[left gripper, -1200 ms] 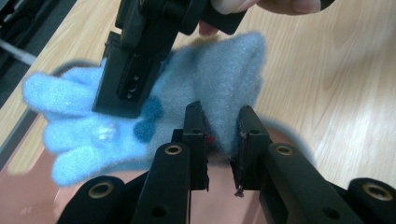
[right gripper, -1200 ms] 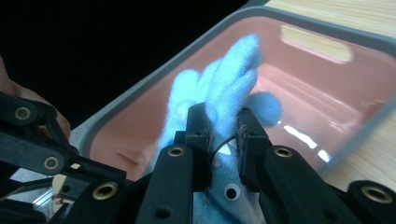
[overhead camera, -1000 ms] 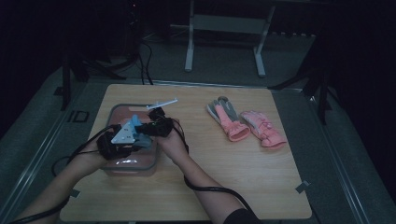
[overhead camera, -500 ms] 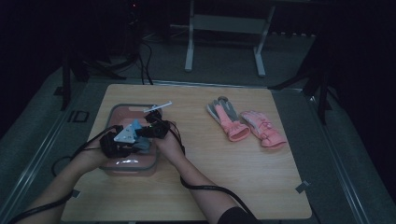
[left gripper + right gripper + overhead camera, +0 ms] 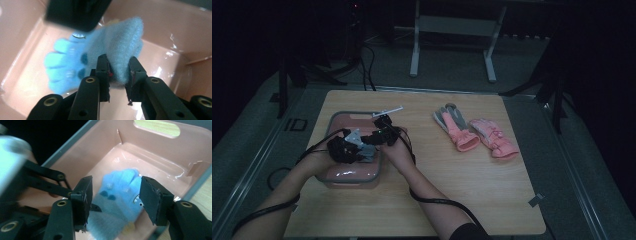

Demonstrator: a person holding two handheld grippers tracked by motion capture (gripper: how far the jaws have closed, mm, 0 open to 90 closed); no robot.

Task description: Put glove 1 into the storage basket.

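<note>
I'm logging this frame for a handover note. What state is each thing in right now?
Blue glove: pinched by its cuff, held inside the bin.
Left gripper: shut on the blue glove.
Right gripper: open, jaws either side of the glove.
Pink bin: on the table, lidless.
Pink gloves: lying flat, side by side, untouched.

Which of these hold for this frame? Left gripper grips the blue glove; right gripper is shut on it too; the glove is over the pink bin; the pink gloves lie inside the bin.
1. The left gripper grips the blue glove: true.
2. The right gripper is shut on it: false, its jaws stand open around the glove.
3. The glove is over the pink bin: true.
4. The pink gloves lie in the bin: false, they lie on the wooden table.
</note>
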